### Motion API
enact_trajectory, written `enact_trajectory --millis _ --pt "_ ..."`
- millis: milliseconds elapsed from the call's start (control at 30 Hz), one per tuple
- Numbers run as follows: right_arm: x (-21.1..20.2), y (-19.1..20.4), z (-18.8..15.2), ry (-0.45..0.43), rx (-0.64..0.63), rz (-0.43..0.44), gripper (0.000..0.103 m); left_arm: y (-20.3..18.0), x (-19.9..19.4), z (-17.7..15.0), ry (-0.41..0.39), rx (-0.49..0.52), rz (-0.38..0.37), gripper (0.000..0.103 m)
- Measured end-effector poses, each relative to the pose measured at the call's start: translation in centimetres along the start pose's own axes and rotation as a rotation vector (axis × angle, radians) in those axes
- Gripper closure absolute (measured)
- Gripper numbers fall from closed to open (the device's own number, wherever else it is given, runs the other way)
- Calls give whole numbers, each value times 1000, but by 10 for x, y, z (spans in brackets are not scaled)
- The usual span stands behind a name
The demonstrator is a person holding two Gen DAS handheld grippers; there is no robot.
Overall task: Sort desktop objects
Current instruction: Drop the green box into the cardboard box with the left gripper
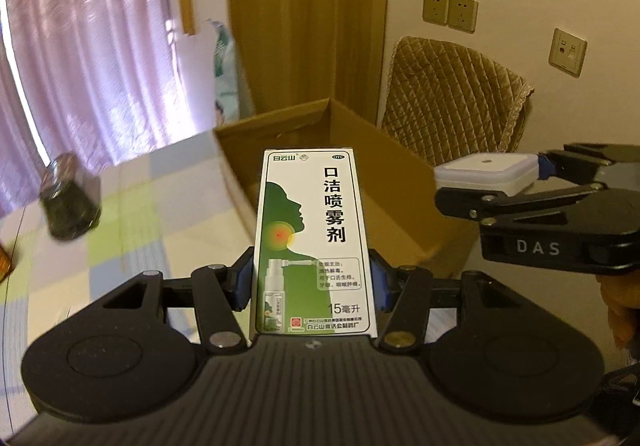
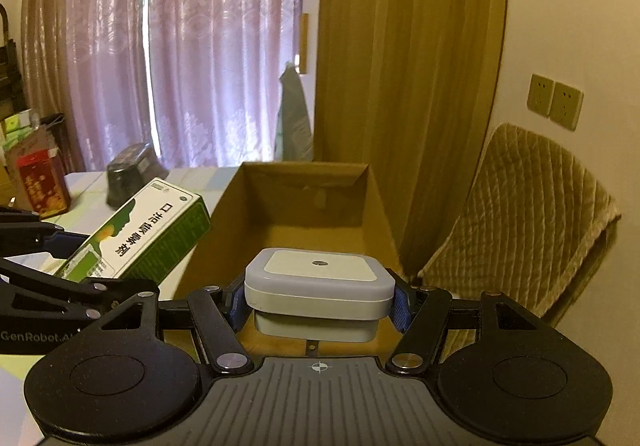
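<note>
Holding a light, crushable carton (image 1: 314, 242) clamped sidewise in my left gripper (image 1: 314, 286), right gripper (image 2: 320, 302) clamped on a rigid plug (image 2: 318, 286).

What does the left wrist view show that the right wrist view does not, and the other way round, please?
Only the left wrist view shows a third wall plate, set apart from the double socket.

Only the right wrist view shows a red box at the table's far left and the bare inside floor of the cardboard box.

Both show the left hand-held gripper shut on the green and white spray box, the right hand-held gripper shut on the white square case, the dark jar, the curtains and the quilted chair.
</note>
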State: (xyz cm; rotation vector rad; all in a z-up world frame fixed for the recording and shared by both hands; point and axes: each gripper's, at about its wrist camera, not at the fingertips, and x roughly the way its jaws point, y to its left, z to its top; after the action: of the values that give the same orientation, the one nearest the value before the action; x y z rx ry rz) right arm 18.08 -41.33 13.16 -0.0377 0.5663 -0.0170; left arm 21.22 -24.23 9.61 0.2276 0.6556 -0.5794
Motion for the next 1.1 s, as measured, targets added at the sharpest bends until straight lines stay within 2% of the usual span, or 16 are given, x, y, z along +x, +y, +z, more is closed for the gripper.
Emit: enact_trajectory --millis 233,533,733,833,1100 --pt "46 -18 6 43 1 -14 39 3 51 26 25 34 -22 52" --pt "84 -23 -8 97 -21 -20 39 2 99 23 78 82 -36 52" --pt "97 -24 -16 112 -40 -22 39 -2 114 14 101 116 -46 52" --pt "100 -25 -18 119 -45 -21 39 -2 116 11 90 123 -29 51" --pt "102 -23 -18 125 -54 -17 39 11 98 7 56 111 0 51"
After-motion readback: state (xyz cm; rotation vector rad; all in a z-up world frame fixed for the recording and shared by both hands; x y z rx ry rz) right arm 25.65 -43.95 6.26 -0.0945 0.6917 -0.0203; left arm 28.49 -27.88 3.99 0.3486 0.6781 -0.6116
